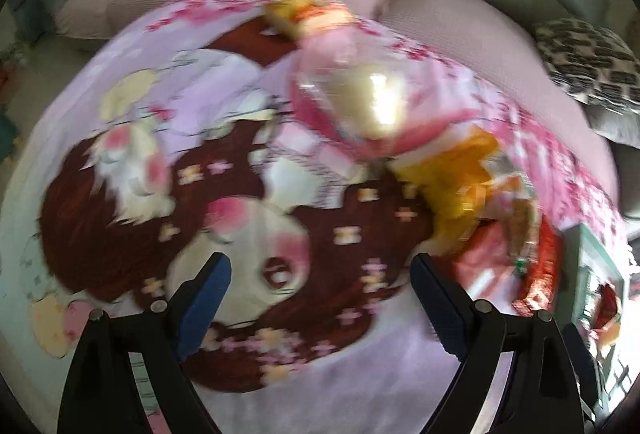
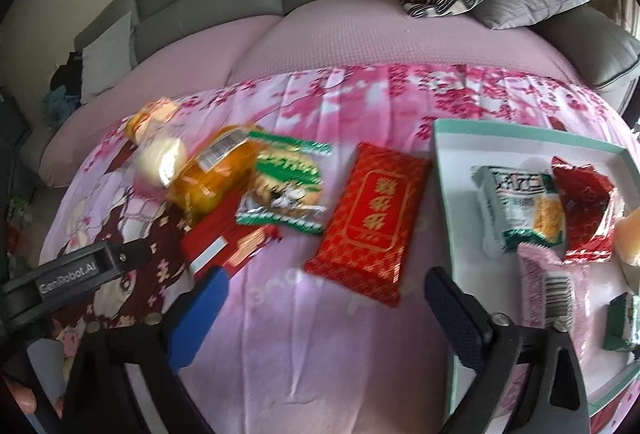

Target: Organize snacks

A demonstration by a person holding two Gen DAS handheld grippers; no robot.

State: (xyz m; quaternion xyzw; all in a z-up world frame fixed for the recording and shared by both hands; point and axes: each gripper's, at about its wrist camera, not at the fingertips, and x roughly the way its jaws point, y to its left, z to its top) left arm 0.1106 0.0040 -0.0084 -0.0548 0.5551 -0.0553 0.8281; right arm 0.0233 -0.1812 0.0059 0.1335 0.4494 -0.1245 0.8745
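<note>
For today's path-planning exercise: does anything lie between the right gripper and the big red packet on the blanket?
Nothing visible does. The right gripper is open above bare blanket, and the big red packet lies just beyond its fingertips. The green-and-white snack packet lies to the packet's left and the teal-rimmed tray to its right.

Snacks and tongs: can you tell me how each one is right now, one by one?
Left tongs: open, nothing between them.
Right tongs: open, nothing between them.
Big red packet: sealed, lying flat on the blanket, outside the tray.
Green-and-white packet: sealed, on the blanket, leaning on its neighbours.
Orange packet: on the blanket in the pile.
Tray: open-topped, already holding several packets.
Small red packet: inside the tray.
</note>
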